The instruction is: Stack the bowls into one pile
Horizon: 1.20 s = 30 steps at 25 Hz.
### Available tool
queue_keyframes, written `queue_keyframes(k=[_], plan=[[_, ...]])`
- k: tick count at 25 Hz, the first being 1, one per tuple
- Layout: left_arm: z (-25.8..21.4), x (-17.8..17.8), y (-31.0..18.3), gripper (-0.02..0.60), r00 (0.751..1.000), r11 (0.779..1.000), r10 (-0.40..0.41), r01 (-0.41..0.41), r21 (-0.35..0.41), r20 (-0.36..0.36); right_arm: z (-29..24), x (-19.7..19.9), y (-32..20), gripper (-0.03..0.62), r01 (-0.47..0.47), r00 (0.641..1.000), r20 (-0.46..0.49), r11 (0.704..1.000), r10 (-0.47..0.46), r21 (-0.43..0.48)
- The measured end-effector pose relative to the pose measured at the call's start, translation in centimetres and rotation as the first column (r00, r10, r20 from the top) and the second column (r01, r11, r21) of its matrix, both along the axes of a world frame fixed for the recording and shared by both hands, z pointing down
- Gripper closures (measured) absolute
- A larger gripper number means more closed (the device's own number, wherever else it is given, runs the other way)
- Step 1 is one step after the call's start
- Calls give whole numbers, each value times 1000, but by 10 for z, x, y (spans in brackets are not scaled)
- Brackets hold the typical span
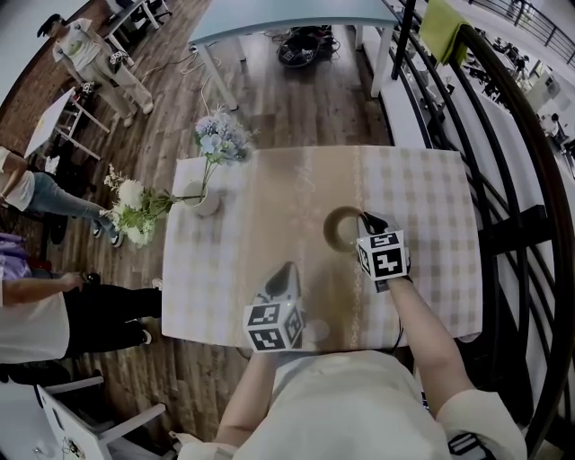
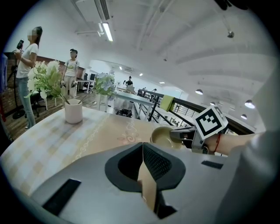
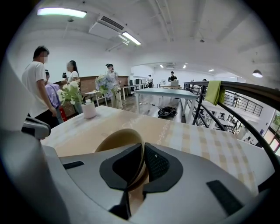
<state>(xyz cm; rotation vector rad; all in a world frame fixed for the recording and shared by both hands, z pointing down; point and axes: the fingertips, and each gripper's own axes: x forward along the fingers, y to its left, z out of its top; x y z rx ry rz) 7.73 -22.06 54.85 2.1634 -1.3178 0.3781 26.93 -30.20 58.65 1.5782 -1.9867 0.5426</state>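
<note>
One tan bowl (image 1: 340, 231) shows near the middle of the checked table (image 1: 422, 189). My right gripper (image 1: 364, 218) is shut on its right rim. In the right gripper view the bowl (image 3: 118, 140) is tipped up, and its rim runs between the two pads of the gripper (image 3: 143, 162). The left gripper view shows the same bowl (image 2: 165, 136) ahead and to the right, just over the cloth. My left gripper (image 1: 287, 269) hangs over the near part of the table, left of the bowl and apart from it. In its own view, the left gripper (image 2: 142, 151) is shut with nothing in it.
A white vase of flowers (image 1: 206, 199) stands at the table's far left. A black railing (image 1: 503, 117) runs close along the right side. A pale blue table (image 1: 287, 18) stands beyond. People (image 1: 36, 314) stand on the wooden floor to the left.
</note>
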Motion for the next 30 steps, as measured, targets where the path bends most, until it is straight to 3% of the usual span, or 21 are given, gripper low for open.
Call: queue_keyframes(k=[12,18,23,30], plan=[[-2,-2,5,577,1000,1000,-22,22,4,6,13,7,2,572,-22,1000,-11,1000,22,-19],[-7,-10,13,577,999,999,-30,30,12,10,8,8,8,536,-32,999,-26,999,32,-1],[-11,-19,34,577,999,999,-36,35,28,6,0,5,31,533,-44,999,-24,999,44,17],[-22,-26,23,577,999,998,-40,40,49,2,-24,-7,31,533,-42,999,18,997,41,66]])
